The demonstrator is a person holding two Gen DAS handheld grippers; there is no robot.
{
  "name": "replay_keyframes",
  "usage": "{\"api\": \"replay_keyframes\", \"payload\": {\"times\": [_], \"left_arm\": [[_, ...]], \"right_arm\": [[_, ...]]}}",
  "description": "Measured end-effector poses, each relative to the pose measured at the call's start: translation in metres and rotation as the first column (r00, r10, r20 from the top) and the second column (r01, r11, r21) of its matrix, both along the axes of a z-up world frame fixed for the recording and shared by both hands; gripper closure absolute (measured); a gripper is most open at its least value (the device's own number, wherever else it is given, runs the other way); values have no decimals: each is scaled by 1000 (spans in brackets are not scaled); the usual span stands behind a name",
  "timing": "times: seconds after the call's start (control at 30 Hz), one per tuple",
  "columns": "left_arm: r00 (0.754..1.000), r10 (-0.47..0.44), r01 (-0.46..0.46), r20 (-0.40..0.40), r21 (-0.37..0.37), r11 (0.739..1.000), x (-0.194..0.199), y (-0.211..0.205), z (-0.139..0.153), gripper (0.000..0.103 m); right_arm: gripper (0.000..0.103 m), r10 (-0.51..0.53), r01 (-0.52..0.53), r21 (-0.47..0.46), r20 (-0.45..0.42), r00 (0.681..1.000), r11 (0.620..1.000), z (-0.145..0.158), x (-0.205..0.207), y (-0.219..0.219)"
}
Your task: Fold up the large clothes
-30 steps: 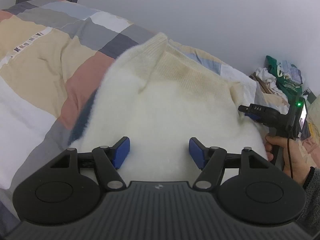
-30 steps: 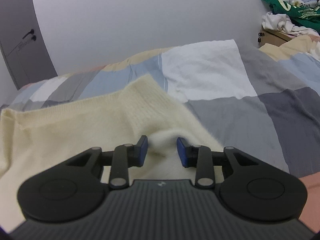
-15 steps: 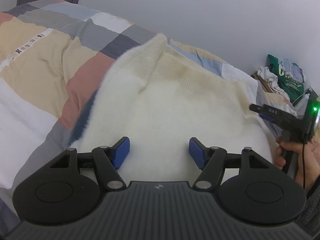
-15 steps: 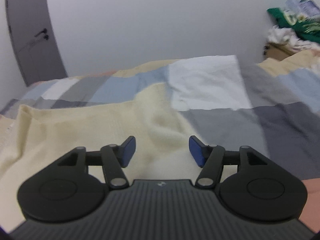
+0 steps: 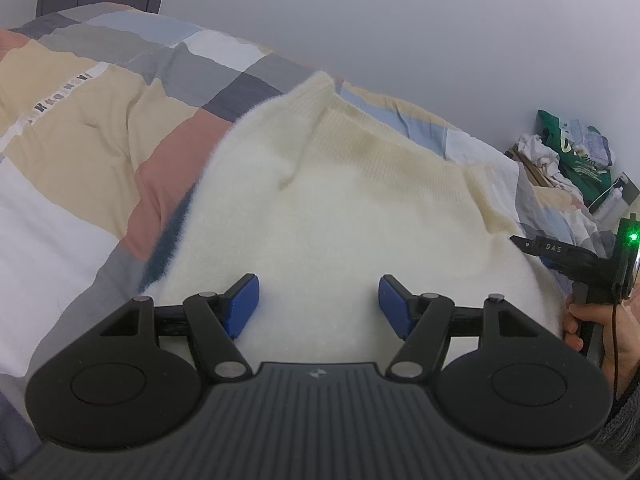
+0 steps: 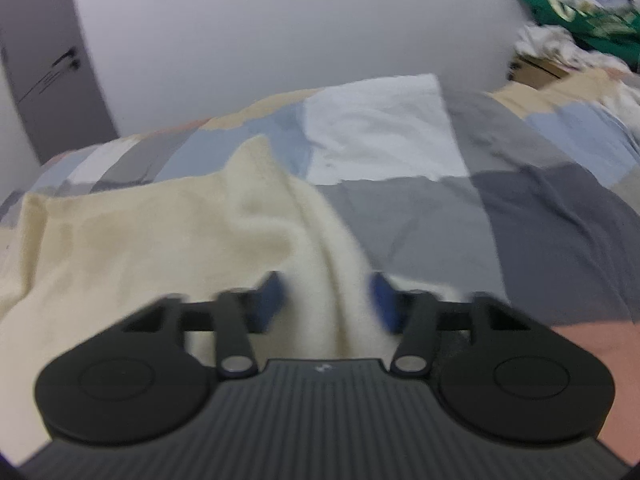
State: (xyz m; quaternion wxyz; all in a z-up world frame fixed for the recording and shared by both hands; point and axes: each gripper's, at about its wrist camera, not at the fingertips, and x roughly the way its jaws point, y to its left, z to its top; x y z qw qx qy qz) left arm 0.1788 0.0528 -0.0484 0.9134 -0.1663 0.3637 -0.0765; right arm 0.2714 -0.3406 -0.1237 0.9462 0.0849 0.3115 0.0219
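Left wrist view: cream fluffy knit sweater (image 5: pixel 344 216) fills the centre of the frame, spread on the patchwork quilt (image 5: pixel 80 152).
Left gripper (image 5: pixel 318 306): your jaws stand wide over the fleece, holding nothing.
Right wrist view: blurred; a raised sweater ridge runs between the blue pads (image 6: pixel 270 300).
Right gripper (image 6: pixel 326 302): jaws closing on that ridge.
Advice: let the pads bite fully before you lift, and keep your left claw steady.

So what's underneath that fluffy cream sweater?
The sweater lies on a patchwork quilt of grey, beige, pink, white and blue blocks, showing on all sides. The part of the quilt under the sweater is covered, so nothing there can be seen.
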Motion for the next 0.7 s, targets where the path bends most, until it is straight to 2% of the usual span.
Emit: {"api": "replay_keyframes", "payload": {"times": [0.07,0.1,0.17,0.27,0.33,0.43,0.53,0.63,0.7], "left_arm": [[1000,2,-2,2,3,1000,-1,0,1,32],[1000,3,-3,4,5,1000,-1,-1,2,32],[1000,8,-8,12,-1,1000,-4,1,5,32],[1000,14,-13,27,-21,1000,-7,4,9,32],[1000,13,-12,26,-26,1000,-7,5,9,32],[1000,6,-6,10,-17,1000,-3,4,6,32],[1000,5,-5,3,-2,1000,-1,2,3,32],[1000,2,-2,-7,10,1000,0,1,0,32],[1000,11,-11,-24,5,1000,1,1,-4,32]], "right_arm": [[84,25,-24,-42,19,1000,999,2,-2,8],[86,29,-27,-69,27,999,997,3,-4,11],[88,18,-11,-101,66,998,995,10,-11,14],[88,-20,32,-98,126,992,995,22,-18,7],[88,-28,41,-114,113,993,993,18,-15,2],[88,-34,39,-140,43,999,989,-1,-6,-2],[78,-30,29,-158,-3,1000,987,-19,-1,2],[68,-38,41,-180,20,999,983,-16,-5,6],[61,-54,56,-161,19,998,985,-11,-11,5]]}}
